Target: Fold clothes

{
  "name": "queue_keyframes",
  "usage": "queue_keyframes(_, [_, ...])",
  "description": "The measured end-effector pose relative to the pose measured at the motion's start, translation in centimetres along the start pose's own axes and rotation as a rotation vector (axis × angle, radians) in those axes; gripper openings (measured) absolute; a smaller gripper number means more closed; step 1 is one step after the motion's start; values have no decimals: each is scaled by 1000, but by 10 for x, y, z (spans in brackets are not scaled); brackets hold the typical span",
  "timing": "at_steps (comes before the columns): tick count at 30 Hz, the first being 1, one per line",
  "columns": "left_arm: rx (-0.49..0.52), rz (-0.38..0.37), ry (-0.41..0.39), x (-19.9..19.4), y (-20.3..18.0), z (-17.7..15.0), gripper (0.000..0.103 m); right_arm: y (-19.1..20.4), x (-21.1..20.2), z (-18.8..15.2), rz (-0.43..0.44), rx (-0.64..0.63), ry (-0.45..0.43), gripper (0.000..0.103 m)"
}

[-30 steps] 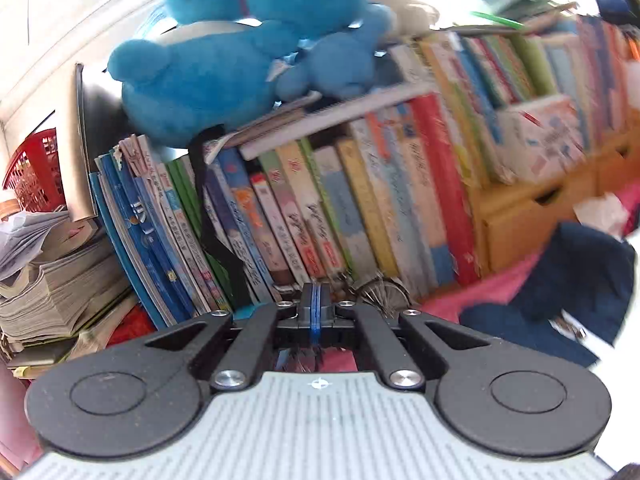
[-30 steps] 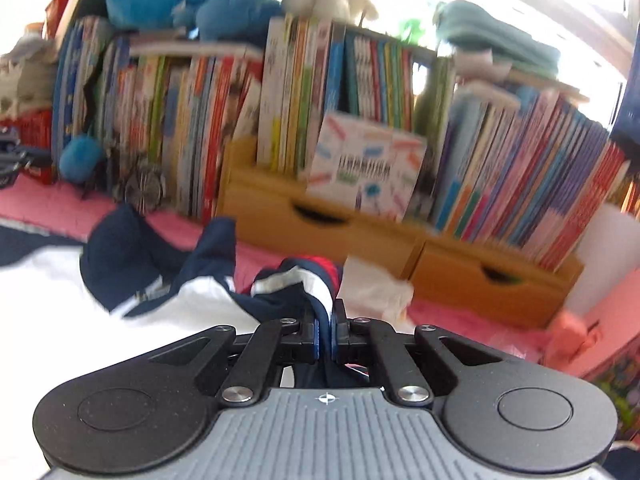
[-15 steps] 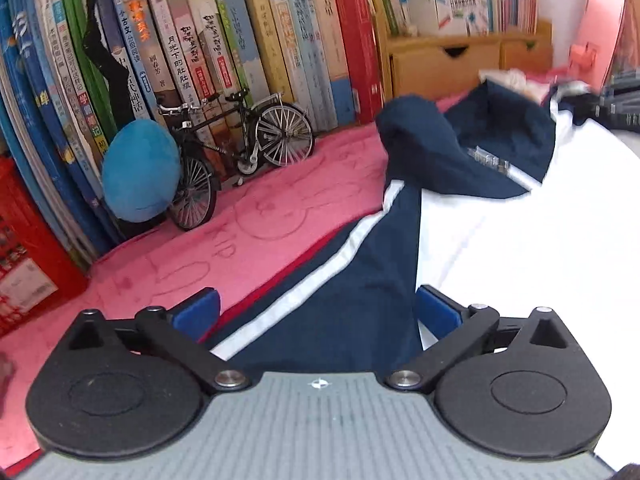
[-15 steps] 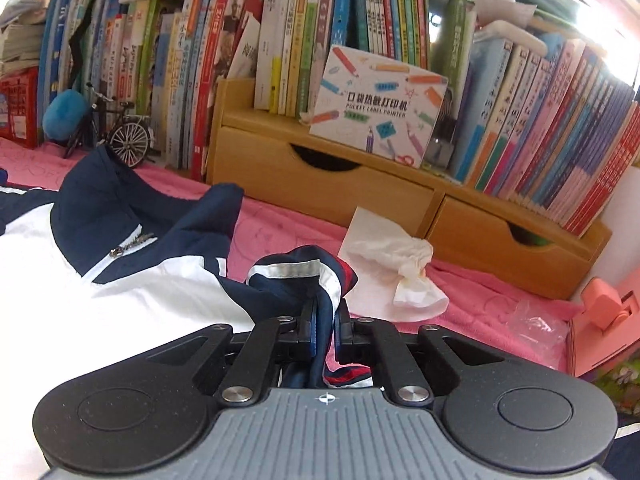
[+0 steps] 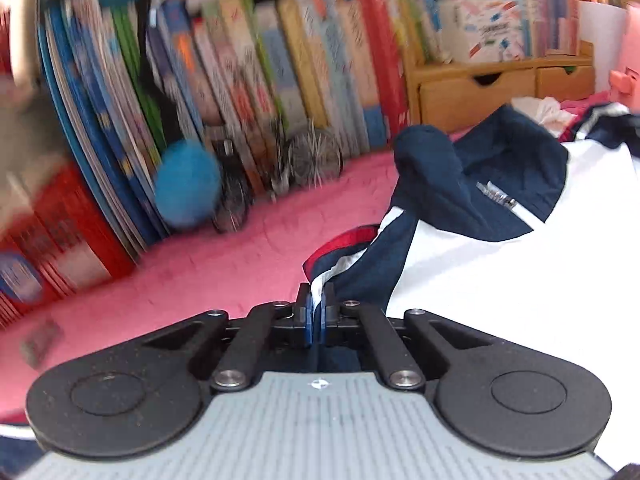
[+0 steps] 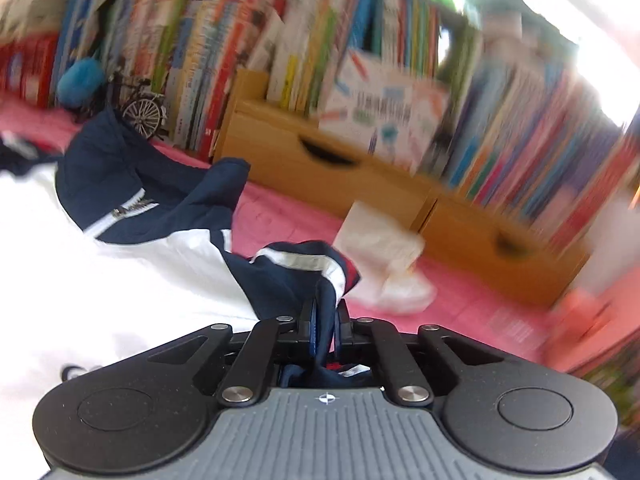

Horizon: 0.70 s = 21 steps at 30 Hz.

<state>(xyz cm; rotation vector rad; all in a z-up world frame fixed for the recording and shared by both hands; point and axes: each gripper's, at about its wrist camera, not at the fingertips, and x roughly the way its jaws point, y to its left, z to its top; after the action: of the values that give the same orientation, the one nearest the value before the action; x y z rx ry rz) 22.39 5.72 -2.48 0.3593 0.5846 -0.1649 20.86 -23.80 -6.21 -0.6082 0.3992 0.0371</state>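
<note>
Now both grippers (image 5: 317, 304) (image 6: 325, 312) pinch the jacket (image 5: 500, 272)

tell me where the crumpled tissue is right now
In the right wrist view, the crumpled tissue lies on the pink mat, right of the jacket sleeve, before the wooden drawers.

- A pink cloth (image 5: 224, 264) covers the surface.
- Upright books (image 5: 248, 64) line the back.
- Wooden drawers (image 6: 320, 176) sit beneath more books.
- Bright daylight (image 6: 592, 12) floods the upper right.

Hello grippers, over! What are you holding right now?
Left gripper shut on jacket sleeve. Right gripper shut on other sleeve. Crumpled tissue lies just ahead of it.
</note>
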Motion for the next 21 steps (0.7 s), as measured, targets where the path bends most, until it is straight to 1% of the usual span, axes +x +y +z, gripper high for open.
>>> queue_keyframes(1, [19,24,-50,-11,1,7,4,8,-12,3,-67,-84,-58,8])
queue_keyframes(3, [53,87,-146,-29,7,20,3,11,-30,13,-141,-150,-137,7])
queue_keyframes(5, [72,160,-212,-33,18,35,3,0,-40,28,-190,-136,-186,5])
queue_keyframes(7, [48,178,-203,-21,30,43,3,-16,-37,43,-241,-107,-221,4])
queue_keyframes(8, [56,188,-187,-11,31,41,4,-25,-30,49,-225,-75,-205,4])
queue_keyframes(10, [79,205,-135,18,29,33,4,-42,-15,58,-167,5,-163,4])
queue_keyframes(13, [78,207,-13,69,24,10,4,-57,12,56,-14,167,-43,5])
queue_keyframes(15, [80,208,48,91,19,-4,5,-61,18,43,145,274,14,6])
queue_keyframes(16, [93,209,66,97,18,-5,5,-63,21,37,227,327,42,11])
queue_keyframes(17, [102,208,79,101,17,-6,6,-65,23,31,310,379,70,12])
queue_keyframes(18, [100,205,76,101,19,-6,6,-60,23,27,345,387,90,14])
queue_keyframes(19, [102,205,80,102,19,-5,6,-53,23,24,372,387,109,23])
queue_keyframes(20, [103,204,84,103,19,-5,6,-47,22,21,398,387,127,28])
queue_keyframes(21, [106,205,87,104,19,-5,6,-41,23,20,357,363,120,41])
